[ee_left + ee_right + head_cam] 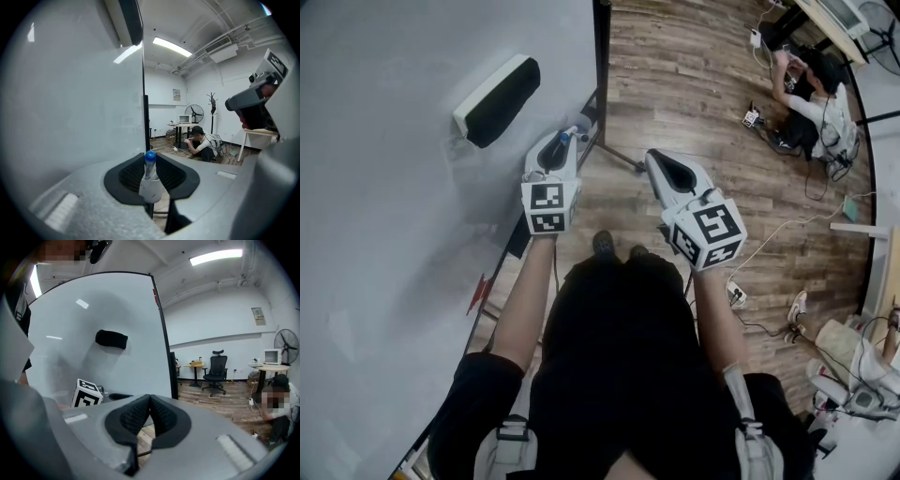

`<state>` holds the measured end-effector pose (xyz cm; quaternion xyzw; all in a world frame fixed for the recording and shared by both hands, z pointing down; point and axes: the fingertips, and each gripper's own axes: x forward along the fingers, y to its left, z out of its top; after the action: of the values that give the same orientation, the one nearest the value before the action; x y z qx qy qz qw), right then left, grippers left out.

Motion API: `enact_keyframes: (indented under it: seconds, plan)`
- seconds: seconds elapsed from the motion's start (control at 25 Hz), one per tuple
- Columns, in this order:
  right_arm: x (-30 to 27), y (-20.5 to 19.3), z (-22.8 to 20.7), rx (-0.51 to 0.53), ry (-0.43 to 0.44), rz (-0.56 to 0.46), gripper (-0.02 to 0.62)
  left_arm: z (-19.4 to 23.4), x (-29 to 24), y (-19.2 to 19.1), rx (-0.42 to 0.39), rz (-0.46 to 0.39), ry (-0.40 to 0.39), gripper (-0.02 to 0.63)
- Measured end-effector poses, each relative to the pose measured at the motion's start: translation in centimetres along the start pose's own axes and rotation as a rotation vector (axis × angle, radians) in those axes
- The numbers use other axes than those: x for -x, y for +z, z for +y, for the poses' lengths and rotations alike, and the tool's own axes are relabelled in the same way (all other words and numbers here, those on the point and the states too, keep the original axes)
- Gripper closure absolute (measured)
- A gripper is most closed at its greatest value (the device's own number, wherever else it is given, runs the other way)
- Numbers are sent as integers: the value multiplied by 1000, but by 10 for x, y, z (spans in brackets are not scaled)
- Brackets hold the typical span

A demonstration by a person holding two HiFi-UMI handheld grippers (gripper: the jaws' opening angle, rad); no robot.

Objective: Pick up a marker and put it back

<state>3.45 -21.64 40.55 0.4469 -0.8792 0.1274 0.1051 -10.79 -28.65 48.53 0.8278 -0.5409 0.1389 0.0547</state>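
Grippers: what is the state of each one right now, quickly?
Left gripper: closed on a blue-capped marker.
Right gripper: closed, fingers together, holding nothing.

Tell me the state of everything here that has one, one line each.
left gripper: shut on the marker
marker: capped, upright between the left jaws
right gripper: shut, empty
eraser: stuck on the whiteboard
ceiling light: on
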Motion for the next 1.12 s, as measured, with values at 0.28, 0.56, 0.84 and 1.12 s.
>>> enact_keyframes:
  seconds: [0.28, 0.56, 0.84, 1.12]
  plan:
    - [1, -4, 1, -10, -6, 2, 592, 1, 2, 2, -9, -3, -5, 517]
    - [-1, -2, 6, -4, 9, 0, 592, 4, 11, 6, 1, -12, 7, 517]
    - [6, -5, 10, 8, 48, -1, 592, -3, 28, 14, 11, -37, 34, 518]
    - [31, -5, 21, 36, 127, -19, 592, -32, 59, 18, 39, -43, 58, 529]
